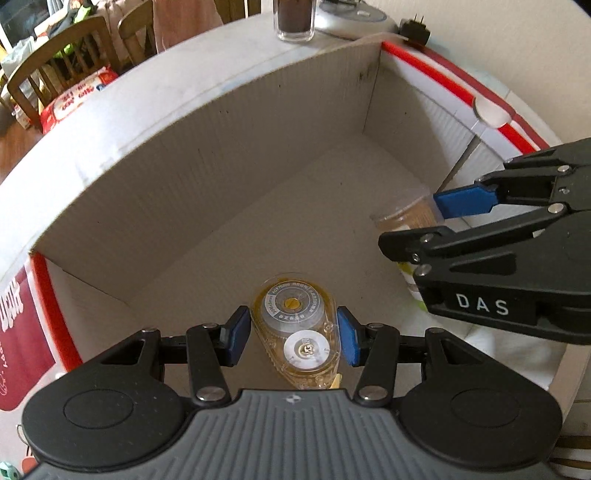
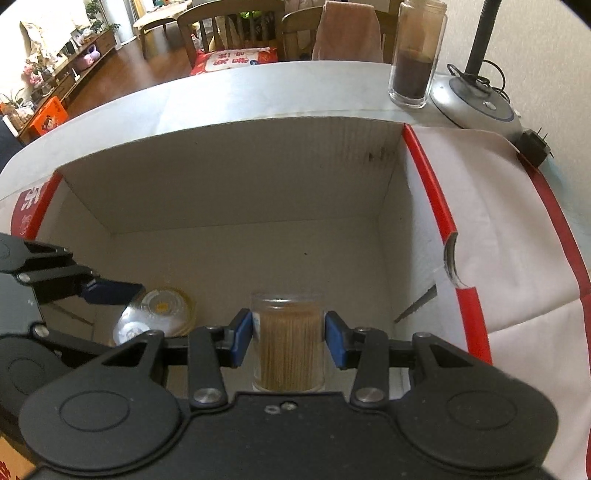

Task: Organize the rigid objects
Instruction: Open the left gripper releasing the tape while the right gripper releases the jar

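Open cardboard box (image 1: 207,155) with red-and-white outer flaps on a pale tabletop (image 2: 229,92), both tools reaching down into it; left hand-held gripper (image 1: 293,334) pinching a clear glue-tape dispenser (image 1: 295,332) between its blue pads (image 1: 236,334), one pad against each long side, rounded end pointing away from the camera, narrow tip hidden behind the gripper body; dispenser low over the box floor, near the front of the box, contact with the floor not discernible; right hand-held gripper (image 2: 289,341) clamped on a clear plastic toothpick jar (image 2: 288,343), packed full of upright toothpicks, blue pads pressed on its left and right walls at mid-height; jar upright, top rim toward the far wall of the box, base cut off from view by the gripper body; seen from the left wrist, right hand-held gripper (image 1: 424,225) entering from the right edge with the jar (image 1: 406,218) between its fingers, near the right wall of the box and apart from the dispenser; seen from the right wrist, dispenser (image 2: 159,314) down at lower left, beside the jar; beyond the box, a glass jar of dark brown powder (image 2: 415,55) and a grey lamp base (image 2: 476,107) standing on the tabletop; wooden chairs (image 2: 229,33) further back.
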A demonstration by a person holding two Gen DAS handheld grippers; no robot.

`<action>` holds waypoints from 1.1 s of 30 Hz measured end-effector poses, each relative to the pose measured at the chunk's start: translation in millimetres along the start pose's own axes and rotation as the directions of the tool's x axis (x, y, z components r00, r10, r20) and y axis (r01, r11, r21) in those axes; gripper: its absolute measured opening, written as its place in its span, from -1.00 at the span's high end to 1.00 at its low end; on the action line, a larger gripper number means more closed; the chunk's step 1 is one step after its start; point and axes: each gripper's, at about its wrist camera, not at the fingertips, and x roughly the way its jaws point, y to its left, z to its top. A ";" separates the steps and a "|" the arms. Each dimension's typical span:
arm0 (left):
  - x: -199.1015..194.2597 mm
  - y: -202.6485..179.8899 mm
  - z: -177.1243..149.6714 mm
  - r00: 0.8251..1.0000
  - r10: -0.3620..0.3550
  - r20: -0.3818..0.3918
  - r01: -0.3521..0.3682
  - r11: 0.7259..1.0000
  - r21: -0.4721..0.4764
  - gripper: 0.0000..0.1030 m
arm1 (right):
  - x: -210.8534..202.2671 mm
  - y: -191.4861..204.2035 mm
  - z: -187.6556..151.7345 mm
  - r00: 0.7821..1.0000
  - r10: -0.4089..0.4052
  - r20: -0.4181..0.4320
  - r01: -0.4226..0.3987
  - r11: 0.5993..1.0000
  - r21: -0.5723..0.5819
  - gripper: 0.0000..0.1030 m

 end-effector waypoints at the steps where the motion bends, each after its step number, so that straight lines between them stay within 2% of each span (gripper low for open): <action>1: 1.4 -0.4 0.1 1.000 -0.002 -0.006 0.002 1.000 -0.002 0.04 | 0.7 -0.6 0.7 1.000 -0.001 -0.003 0.001 1.000 0.003 0.18; 8: 7.1 -2.4 2.4 0.999 0.003 -0.032 -0.003 1.000 -0.012 0.04 | 1.3 -2.6 1.1 1.000 0.004 -0.019 -0.004 1.000 0.021 0.15; 12: 5.2 0.9 2.4 0.999 -0.033 -0.026 0.031 0.998 -0.051 -0.01 | -2.4 -4.8 2.3 1.000 0.012 -0.005 -0.012 0.999 0.041 -0.10; 14: 1.6 1.6 1.7 0.999 -0.033 -0.012 0.032 0.997 -0.063 -0.21 | -5.3 -5.6 2.1 1.000 0.013 0.005 -0.013 0.999 0.050 -0.12; 29: -50.6 7.0 -20.9 0.992 -0.033 0.126 0.046 0.993 -0.105 -0.21 | -39.5 4.9 -4.0 0.996 0.041 0.082 -0.044 0.998 0.040 -0.23; 33: -69.0 10.5 -34.9 0.986 -0.028 0.166 0.047 0.992 -0.116 -0.21 | -54.2 14.2 -8.5 0.993 0.047 0.107 -0.051 0.998 0.037 -0.35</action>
